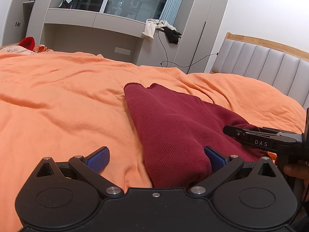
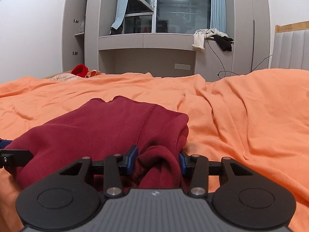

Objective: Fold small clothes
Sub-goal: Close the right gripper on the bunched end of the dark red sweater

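Bedspread (image 1: 58, 96), orange, one, rumpled, under everything. One maroon garment (image 1: 170, 127) lies folded on it, near edge toward me. Two grippers, mine. Left gripper (image 1: 156, 159) spread wide, its right finger touching the garment's left side, gripping nothing. Right gripper (image 2: 158, 162) clenched on a bunched fold of the garment's near edge. Two cloths (image 2: 210, 36), one pale, one black, draped on the far ledge.
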`<state>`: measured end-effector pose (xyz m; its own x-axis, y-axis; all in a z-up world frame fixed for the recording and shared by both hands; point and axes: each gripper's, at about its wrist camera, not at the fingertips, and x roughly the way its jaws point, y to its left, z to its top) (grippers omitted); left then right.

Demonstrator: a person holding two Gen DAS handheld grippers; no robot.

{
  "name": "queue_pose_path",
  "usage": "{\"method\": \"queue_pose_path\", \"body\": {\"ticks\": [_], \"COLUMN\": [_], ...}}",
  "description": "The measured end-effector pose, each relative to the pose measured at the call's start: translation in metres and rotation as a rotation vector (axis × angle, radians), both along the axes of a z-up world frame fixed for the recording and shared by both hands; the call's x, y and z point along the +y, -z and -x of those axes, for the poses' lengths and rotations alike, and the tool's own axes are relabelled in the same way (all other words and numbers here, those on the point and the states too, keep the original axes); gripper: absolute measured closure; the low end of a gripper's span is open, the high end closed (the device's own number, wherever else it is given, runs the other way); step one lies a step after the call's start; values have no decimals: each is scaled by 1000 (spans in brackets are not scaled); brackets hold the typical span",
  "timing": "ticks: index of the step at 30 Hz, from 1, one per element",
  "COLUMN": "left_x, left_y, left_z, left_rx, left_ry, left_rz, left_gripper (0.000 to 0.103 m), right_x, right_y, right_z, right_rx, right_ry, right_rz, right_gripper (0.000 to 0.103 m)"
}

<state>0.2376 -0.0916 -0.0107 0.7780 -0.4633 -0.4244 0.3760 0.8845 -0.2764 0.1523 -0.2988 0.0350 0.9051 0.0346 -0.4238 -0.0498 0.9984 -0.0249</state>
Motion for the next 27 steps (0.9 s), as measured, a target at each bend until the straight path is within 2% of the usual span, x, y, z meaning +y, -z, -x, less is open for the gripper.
{"method": "queue_pose_path", "body": {"ticks": [4, 6, 9, 14, 16, 17, 19, 21, 24, 27], "left_x": [0, 1, 3, 1, 1, 1, -3, -6, -1, 8], "left_y": [0, 0, 0, 1, 1, 1, 0, -3, -14, -25], "left_z": [0, 0, -1, -2, -1, -1, -1, -3, -12, -21], "left_rx": [0, -2, 9, 12, 15, 15, 15, 23, 55, 76], "left_ry": [1, 6, 16, 14, 15, 15, 14, 15, 43, 77], "left_rz": [0, 4, 21, 19, 21, 20, 13, 6, 16, 117], "left_gripper": [0, 0, 0, 0, 0, 0, 0, 0, 0, 1], "right_x": [-5, -14, -27, -53, -63, -68, -75, -78, -74, -69], "right_y": [-1, -2, -1, 4, 11, 15, 23, 26, 25, 27], "right_z": [0, 0, -2, -6, -9, -11, -15, -18, -20, -22], "right_rx": [13, 32, 53, 90, 122, 141, 172, 182, 181, 180], "right_ry": [1, -14, -31, 3, 34, 51, 64, 67, 56, 49], "right_rz": [-35, -109, -237, -478, -560, -591, -647, -666, -602, -578], "right_gripper": [52, 31, 26, 25, 28, 33, 34, 37, 38, 38]}}
